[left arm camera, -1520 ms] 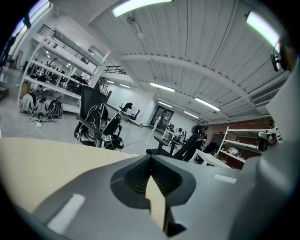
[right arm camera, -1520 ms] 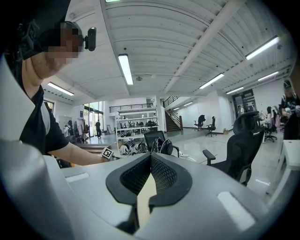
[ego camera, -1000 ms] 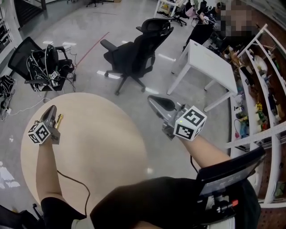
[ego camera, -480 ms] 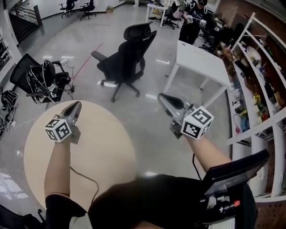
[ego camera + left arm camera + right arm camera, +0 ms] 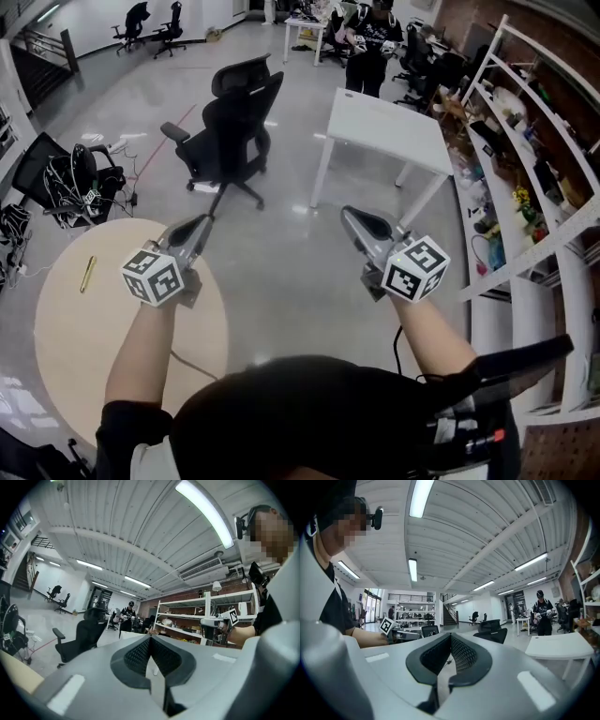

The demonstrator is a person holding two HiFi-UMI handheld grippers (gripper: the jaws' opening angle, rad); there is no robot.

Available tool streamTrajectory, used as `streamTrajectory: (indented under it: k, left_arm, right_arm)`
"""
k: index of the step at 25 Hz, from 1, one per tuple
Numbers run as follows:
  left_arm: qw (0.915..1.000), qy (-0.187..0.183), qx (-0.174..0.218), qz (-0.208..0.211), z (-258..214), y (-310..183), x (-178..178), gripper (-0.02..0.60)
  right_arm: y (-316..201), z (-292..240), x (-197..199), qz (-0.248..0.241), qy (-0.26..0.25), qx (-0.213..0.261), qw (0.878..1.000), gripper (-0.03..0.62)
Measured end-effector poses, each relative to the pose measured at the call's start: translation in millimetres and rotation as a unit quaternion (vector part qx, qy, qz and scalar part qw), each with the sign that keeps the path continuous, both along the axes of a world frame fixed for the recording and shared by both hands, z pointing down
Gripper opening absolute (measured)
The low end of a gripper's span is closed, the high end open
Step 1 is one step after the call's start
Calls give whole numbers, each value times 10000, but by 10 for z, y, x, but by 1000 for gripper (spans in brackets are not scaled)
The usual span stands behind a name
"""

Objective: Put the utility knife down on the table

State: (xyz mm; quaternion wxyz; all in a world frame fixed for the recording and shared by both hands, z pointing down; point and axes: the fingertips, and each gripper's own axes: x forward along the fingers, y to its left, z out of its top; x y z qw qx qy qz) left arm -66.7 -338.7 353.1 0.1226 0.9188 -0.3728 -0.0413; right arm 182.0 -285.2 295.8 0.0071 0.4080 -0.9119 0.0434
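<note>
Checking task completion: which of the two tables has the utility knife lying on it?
The round beige table at the left: the yellowish utility knife lies on its top. The white rectangular table stands farther off, with no knife on it.

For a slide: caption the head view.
Utility knife on round table; left hand-held gripper and right hand-held gripper shut, empty.

Seeing a black office chair [image 5: 234, 108] standing near a white desk [image 5: 384, 127], shelves [image 5: 521, 150] lining the right side.
</note>
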Motion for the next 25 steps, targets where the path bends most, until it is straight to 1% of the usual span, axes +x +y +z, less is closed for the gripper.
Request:
streamTrajectory:
  k: [4,7,10,13,16,19,22,25]
  left_arm:
    - [9993,10,19,369,-110,341,928,0]
    - [9981,101,-18,610,-131,587,1530,0]
    - [9967,208,-33,787,-195,804,2036,0]
    - [9947,268,-53,989,-214,1015,2450,0]
    - [9924,305,-87,1188,-171,1195,2747,0]
    - [9900,303,-167,1365,-89,1347,2949,0]
    - [9880,285,-194,1502,-54,1410,3050,0]
    - [9866,291,-172,1594,-59,1443,3078,0]
  right_arm:
    - [343,49,727,273,-51,-98,9996,14]
    - [595,124,1241,517,-96,-209,9984,14]
    - [819,178,1674,740,-170,-308,9966,14]
    - [1022,266,1984,918,-227,-448,9945,14]
    - [1207,364,2135,976,-214,-528,9936,14]
    - [1373,439,2201,977,-205,-567,9934,14]
    - [1470,465,2209,976,-143,-561,9935,12]
    - [1504,464,2188,982,-127,-530,9937,12]
